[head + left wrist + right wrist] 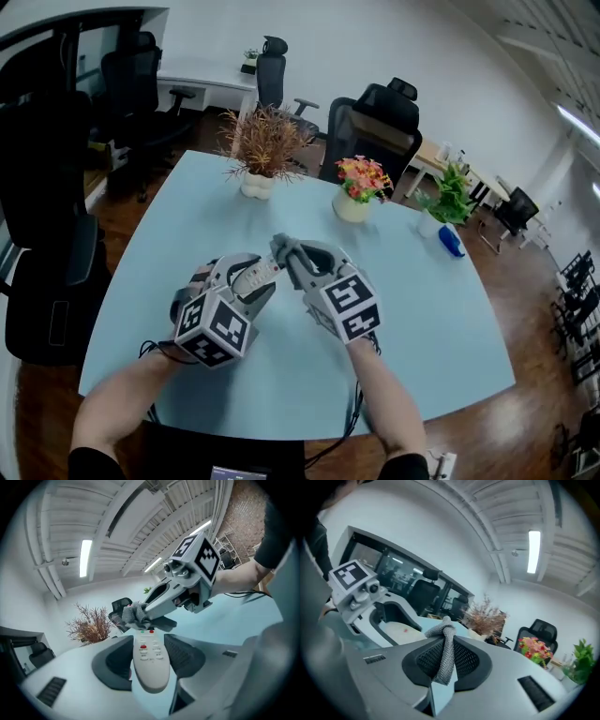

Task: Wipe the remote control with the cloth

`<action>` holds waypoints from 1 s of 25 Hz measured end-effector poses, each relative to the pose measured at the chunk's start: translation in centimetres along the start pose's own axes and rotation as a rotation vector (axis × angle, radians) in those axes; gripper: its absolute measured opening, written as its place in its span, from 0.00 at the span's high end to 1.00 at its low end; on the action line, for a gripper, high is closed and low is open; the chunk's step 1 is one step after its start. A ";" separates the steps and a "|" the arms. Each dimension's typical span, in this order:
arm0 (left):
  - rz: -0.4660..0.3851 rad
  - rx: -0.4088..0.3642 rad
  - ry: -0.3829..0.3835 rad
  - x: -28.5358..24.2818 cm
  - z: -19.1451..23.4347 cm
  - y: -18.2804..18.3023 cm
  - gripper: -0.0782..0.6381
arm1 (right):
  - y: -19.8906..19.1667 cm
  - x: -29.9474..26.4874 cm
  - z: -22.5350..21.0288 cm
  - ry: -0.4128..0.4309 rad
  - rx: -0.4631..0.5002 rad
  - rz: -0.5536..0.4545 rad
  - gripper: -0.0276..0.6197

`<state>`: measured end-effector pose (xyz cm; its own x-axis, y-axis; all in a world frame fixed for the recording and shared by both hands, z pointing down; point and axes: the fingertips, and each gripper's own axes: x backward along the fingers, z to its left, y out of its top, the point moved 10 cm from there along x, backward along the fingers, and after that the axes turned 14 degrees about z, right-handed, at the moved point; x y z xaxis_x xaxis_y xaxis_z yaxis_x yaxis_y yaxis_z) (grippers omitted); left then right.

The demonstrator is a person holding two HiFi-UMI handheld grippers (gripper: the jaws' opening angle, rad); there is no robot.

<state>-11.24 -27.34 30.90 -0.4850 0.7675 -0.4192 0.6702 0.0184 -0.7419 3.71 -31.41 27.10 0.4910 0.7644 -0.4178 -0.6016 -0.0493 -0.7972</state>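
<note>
A white remote control (150,660) with red and green buttons sits lengthways between the jaws of my left gripper (149,657), which is shut on it and holds it above the table; it also shows as the remote control (256,275) in the head view. My right gripper (447,660) is shut on a grey knitted cloth (444,653), which sticks out past the jaw tips. In the left gripper view the cloth (132,615) rests at the remote's far end. Both grippers, left gripper (246,281) and right gripper (287,255), meet over the pale blue table (441,319).
A dried brown plant in a white pot (262,150), a pot of pink and yellow flowers (358,187), a green plant (450,197) and a blue object (451,241) stand along the table's far side. Black office chairs (375,117) ring the table.
</note>
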 end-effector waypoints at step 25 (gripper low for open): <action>0.085 -1.093 0.556 -2.1 -8.4 1.1 0.62 | -2.8 2.5 -1.7 0.278 -0.300 0.010 0.92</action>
<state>-4.78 -23.55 35.41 -0.2911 0.9561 0.0336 0.9358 0.2772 0.2177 7.75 -30.45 27.52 0.6623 0.5620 -0.4954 -0.4171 -0.2727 -0.8670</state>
